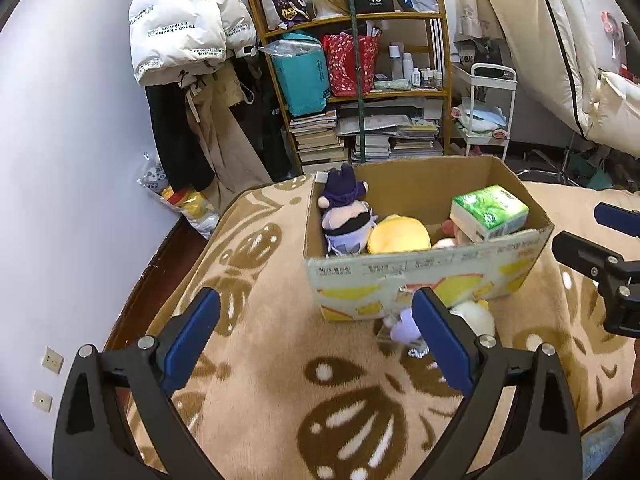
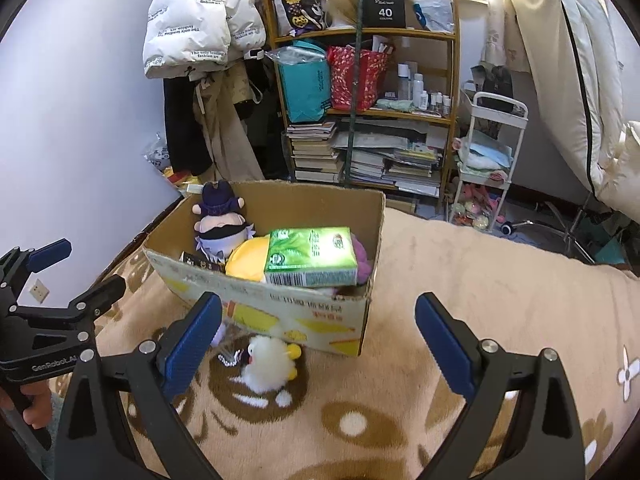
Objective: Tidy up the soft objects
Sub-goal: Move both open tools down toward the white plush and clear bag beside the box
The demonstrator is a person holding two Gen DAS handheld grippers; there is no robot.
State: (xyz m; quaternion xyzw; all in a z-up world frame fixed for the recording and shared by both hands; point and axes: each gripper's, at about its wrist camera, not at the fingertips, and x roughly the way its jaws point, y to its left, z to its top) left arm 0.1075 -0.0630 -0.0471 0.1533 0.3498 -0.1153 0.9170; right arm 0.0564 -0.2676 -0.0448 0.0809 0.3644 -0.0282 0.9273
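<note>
Left wrist view: left tool (image 1: 316, 320) with its blue ribbed pads spread wide, nothing between them, over a fuzzy tan blanket (image 1: 280, 380) with brown and white blobs. Ahead sits an open corrugated cardboard box (image 1: 432, 276), rectangular, its near wall printed in yellow. Inside the box: a plush doll with a purple hat (image 1: 346, 212) against the left wall, a rounded yellow plush (image 1: 398, 234) in the middle, a glossy green tissue pack (image 1: 490, 212) leaning on the right side of the near wall. Just in front of the box's near wall, a lilac soft toy (image 1: 402, 328) and a fluffy white plush (image 1: 478, 314) lie on the blanket, partly hidden by the right pad. The right tool (image 1: 600, 236) shows to the right of the box. Right wrist view: right tool (image 2: 318, 324) also gaping, empty, pads apart. The same box (image 2: 280, 304) lies ahead; tissue pack (image 2: 312, 256) rests on top of the yellow plush (image 2: 246, 260), doll with hat (image 2: 222, 220) at the box's far left. White fluffy plush (image 2: 268, 364) with yellow bits lies just before the box's near wall. Left tool (image 2: 60, 268), fingers parted, sits left of the box.
</note>
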